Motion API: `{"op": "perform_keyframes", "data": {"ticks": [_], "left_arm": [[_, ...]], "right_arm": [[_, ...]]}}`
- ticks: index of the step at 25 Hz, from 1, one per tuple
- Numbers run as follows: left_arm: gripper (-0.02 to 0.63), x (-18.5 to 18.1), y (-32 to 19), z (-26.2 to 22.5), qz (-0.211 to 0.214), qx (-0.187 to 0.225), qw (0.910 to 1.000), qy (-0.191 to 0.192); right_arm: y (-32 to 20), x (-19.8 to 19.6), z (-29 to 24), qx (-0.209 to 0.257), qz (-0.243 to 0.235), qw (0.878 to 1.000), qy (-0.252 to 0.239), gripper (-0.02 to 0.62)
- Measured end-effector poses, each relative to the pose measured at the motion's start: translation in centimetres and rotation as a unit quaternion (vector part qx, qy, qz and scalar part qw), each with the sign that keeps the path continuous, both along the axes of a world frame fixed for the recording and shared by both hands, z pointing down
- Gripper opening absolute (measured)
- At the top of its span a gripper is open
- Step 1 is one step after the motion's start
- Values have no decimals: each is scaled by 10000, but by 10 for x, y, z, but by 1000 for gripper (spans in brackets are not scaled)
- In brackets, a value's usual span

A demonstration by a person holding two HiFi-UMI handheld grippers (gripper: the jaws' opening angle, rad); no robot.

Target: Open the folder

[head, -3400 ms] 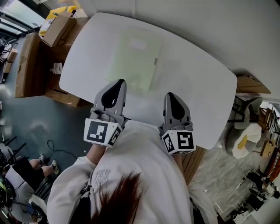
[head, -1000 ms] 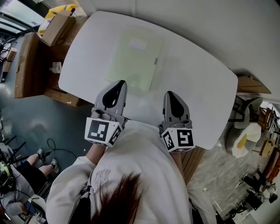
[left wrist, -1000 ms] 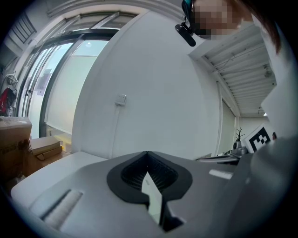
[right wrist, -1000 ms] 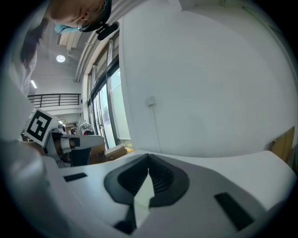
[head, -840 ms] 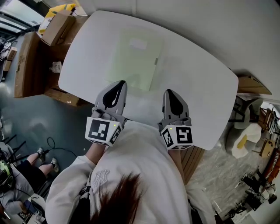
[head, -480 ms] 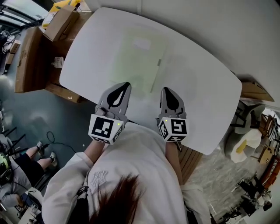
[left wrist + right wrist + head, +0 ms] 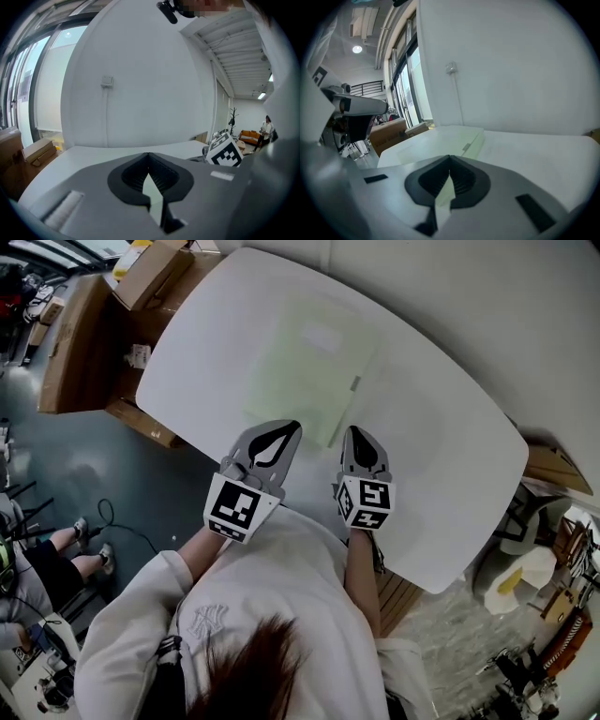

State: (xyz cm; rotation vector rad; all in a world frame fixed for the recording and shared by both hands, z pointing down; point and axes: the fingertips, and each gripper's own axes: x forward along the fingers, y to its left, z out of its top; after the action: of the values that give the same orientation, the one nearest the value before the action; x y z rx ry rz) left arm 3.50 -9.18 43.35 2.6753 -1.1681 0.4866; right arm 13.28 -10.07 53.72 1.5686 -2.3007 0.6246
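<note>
A pale green folder (image 7: 305, 367) lies closed and flat on the white table (image 7: 441, 446), with a white label (image 7: 322, 337) on its cover and a small clasp (image 7: 355, 383) on its right edge. My left gripper (image 7: 293, 425) is shut and empty, its tip at the folder's near edge. Just off the folder's near right corner, my right gripper (image 7: 358, 430) is also shut and empty. In the right gripper view the folder (image 7: 445, 139) lies ahead beyond the closed jaws (image 7: 450, 157). The left gripper view shows its closed jaws (image 7: 148, 154) and bare table (image 7: 93, 154).
Cardboard boxes (image 7: 80, 348) stand on the floor off the table's left side, another box (image 7: 159, 268) beside its far left corner. The table's near edge runs just behind both grippers. A seated person's legs (image 7: 47, 554) show at lower left. Furniture clutter (image 7: 534, 568) sits at right.
Both grippers have moved forward and down toward the folder's near edge, the right one further. Both stayed shut. The folder has not moved on the table.
</note>
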Motion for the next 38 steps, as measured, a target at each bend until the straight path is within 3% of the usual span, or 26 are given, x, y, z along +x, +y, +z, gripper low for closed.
{"op": "perform_keyframes", "data": {"ticks": [7, 16, 24, 28, 35, 38], "left_arm": [[9, 17, 5, 51, 649, 33, 9926, -1024], [9, 28, 12, 94, 1336, 1, 9705, -2007], [12, 36, 34, 122, 2171, -26, 9261, -3087], [59, 40, 42, 138, 2573, 131, 9011, -3489], [115, 42, 43, 160, 2928, 478, 8574, -4205], [117, 40, 43, 169, 2931, 545, 8463, -4414]], "right_arm": [[-6, -8, 17, -207, -223, 9995, -64, 6], [-8, -23, 34, -417, -429, 9982, -75, 6], [-5, -23, 39, -531, -448, 9976, -33, 6], [-4, -20, 38, -537, -359, 9979, -17, 6], [0, -17, 33, -559, -266, 9981, -58, 8], [2, -18, 31, -554, -237, 9982, -83, 6]]}}
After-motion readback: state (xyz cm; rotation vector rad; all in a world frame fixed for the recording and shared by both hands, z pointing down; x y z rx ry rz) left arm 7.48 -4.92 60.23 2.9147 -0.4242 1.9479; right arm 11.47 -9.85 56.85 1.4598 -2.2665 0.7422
